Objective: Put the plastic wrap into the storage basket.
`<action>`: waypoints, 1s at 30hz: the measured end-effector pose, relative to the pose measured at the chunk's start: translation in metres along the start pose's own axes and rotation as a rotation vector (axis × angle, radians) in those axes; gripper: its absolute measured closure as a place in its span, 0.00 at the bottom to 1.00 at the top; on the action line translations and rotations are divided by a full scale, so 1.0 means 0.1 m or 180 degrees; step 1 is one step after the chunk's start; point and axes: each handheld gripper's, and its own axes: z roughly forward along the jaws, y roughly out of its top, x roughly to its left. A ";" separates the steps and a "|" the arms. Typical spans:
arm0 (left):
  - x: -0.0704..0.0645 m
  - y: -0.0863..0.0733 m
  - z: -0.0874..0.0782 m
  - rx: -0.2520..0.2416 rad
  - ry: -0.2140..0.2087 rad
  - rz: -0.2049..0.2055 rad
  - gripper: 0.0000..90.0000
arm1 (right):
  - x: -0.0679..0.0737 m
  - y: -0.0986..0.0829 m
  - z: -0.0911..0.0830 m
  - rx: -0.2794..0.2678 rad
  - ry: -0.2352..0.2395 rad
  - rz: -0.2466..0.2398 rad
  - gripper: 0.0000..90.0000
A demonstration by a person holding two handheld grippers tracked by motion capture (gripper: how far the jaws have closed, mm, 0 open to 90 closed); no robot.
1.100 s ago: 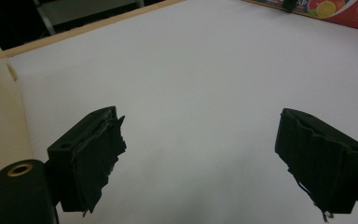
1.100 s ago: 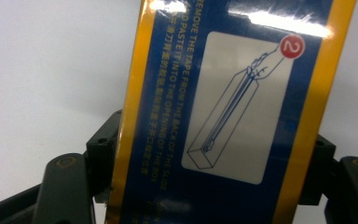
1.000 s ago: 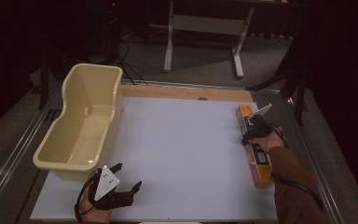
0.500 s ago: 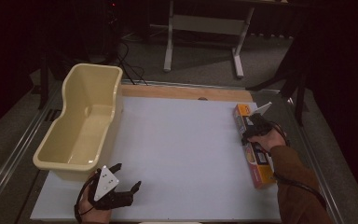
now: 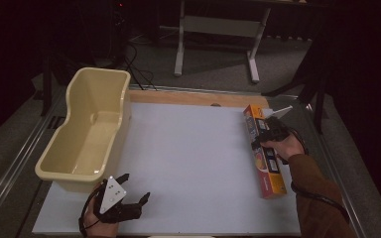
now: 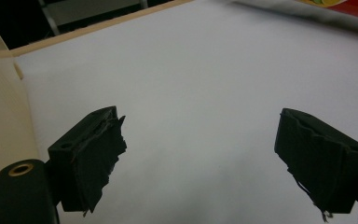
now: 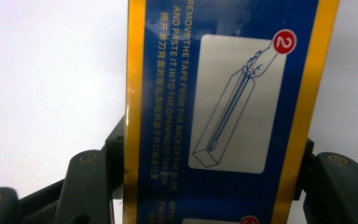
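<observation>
From above: long box (image 5: 263, 153) flat along right edge of white surface (image 5: 193, 158), right gripper (image 5: 270, 130) clamped across its upper part. Left gripper (image 5: 129, 196) low at front left, released, just beside cream tub (image 5: 87, 131). Along left gripper's jaws: spread wide over bare surface (image 6: 205, 70), nothing between, tub wall (image 6: 0, 121) at left. Along right gripper's jaws: pressed on both sides of blue-and-yellow box (image 7: 223, 93), printed instructions facing up.

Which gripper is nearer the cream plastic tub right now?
Left. The left gripper sits open just past the near end of the tub, while the right gripper is across the table, clamped on the long box.
</observation>
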 end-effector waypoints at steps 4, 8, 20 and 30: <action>0.00 0.00 0.00 0.0001 0.0000 0.0004 0.16 | 0.05 0.01 -0.02 -0.0031 0.0115 0.0004 0.44; 0.00 0.00 -0.01 0.0000 0.0001 0.0010 0.16 | 0.16 0.03 -0.06 -0.0069 0.0416 -0.0022 0.44; -0.01 0.00 0.00 0.0000 -0.0003 0.0004 0.16 | 0.44 0.09 -0.13 -0.0204 0.1002 -0.0030 0.44; 0.00 0.00 0.00 -0.0006 -0.0005 -0.0001 0.16 | 0.64 0.14 -0.21 -0.0389 0.1370 0.0064 0.44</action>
